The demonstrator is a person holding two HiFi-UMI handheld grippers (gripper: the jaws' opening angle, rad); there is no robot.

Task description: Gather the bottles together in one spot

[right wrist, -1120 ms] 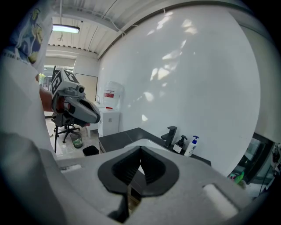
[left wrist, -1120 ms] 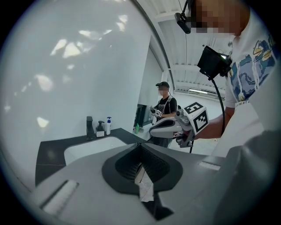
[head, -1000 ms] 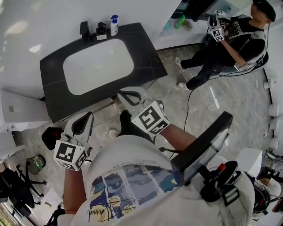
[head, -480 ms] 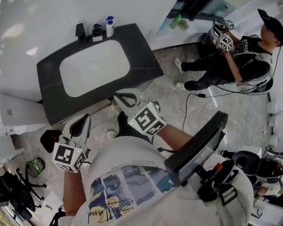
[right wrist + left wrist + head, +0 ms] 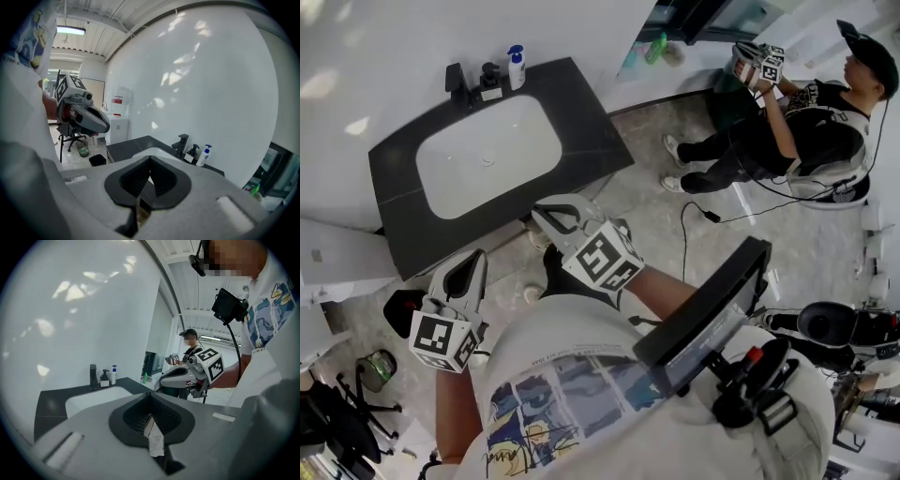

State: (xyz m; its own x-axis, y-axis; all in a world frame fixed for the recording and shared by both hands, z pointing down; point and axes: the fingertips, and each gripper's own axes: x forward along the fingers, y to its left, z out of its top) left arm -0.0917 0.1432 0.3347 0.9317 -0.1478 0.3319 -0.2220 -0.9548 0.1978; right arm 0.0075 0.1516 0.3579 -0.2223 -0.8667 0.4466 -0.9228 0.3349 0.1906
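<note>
A white bottle with a blue pump [image 5: 517, 66] stands at the back of the dark sink counter [image 5: 591, 141], beside a black pump bottle [image 5: 490, 77] and a black faucet [image 5: 455, 80]. A green bottle [image 5: 656, 47] is on a separate ledge to the right. My left gripper [image 5: 470, 269] is shut and empty, held in front of the counter's near edge. My right gripper [image 5: 547, 212] is also shut and empty, just off the counter's front right. In the right gripper view, the white bottle [image 5: 204, 156] is far ahead of the jaws.
A white basin [image 5: 487, 155] fills the counter's middle. Another person [image 5: 806, 122] sits at the upper right holding grippers, with a cable [image 5: 703, 211] on the floor nearby. A black bin [image 5: 398, 309], an office chair [image 5: 337, 412] and a white cabinet [image 5: 337, 253] stand to the left.
The head view has drifted, so the sink now sits further up and left. Both grippers keep much the same pose, still shut. The other person's grippers have shifted.
</note>
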